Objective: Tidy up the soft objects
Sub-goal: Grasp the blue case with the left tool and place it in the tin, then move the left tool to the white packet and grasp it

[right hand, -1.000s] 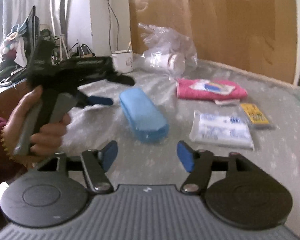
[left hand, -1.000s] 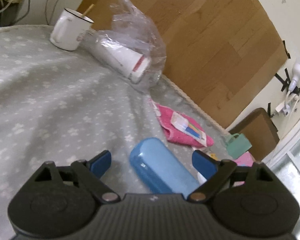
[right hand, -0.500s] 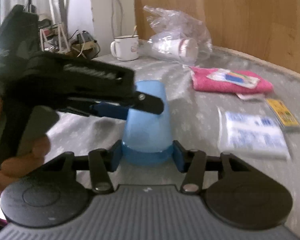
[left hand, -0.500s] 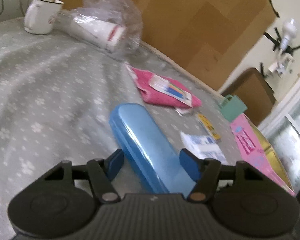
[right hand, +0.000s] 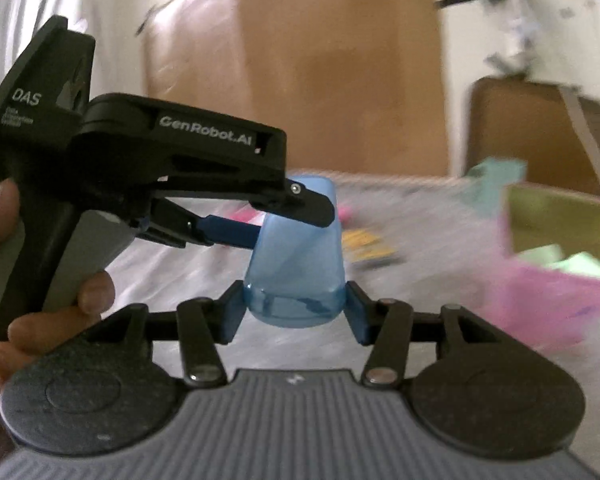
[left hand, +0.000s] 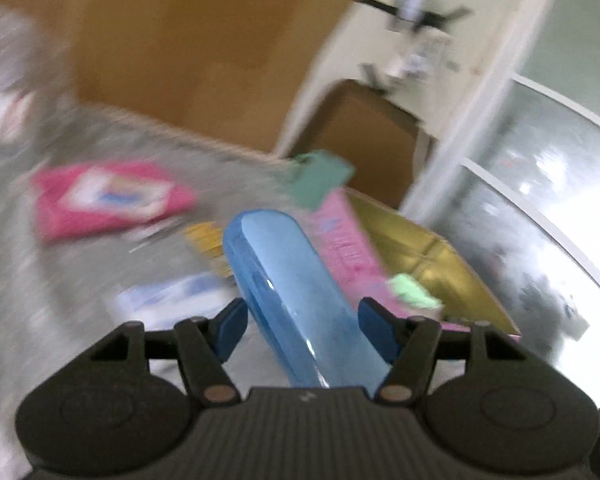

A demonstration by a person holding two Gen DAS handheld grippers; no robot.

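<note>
A long blue soft case (left hand: 288,288) is held at both ends and looks raised off the grey bed cover (left hand: 60,280). In the left wrist view my left gripper (left hand: 304,328) is shut on the case, its blue pads pressing both sides. In the right wrist view my right gripper (right hand: 295,310) is shut on the case's near end (right hand: 296,248). There my left gripper (right hand: 284,220) comes in from the left and clamps the far end. A person's hand (right hand: 60,312) holds its handle. The picture is blurred by motion.
On the bed cover lie a pink towel (left hand: 108,200), a yellow packet (left hand: 206,240) and a white packet (left hand: 168,300). To the right are a small teal bag (left hand: 320,180) and an open gold box (left hand: 420,252) with a pink lid and green items. A brown board stands behind.
Both grippers went from open around the blue case to shut on it. They have carried it up and to the right, toward the gold box. The mug and plastic bag have left view.
</note>
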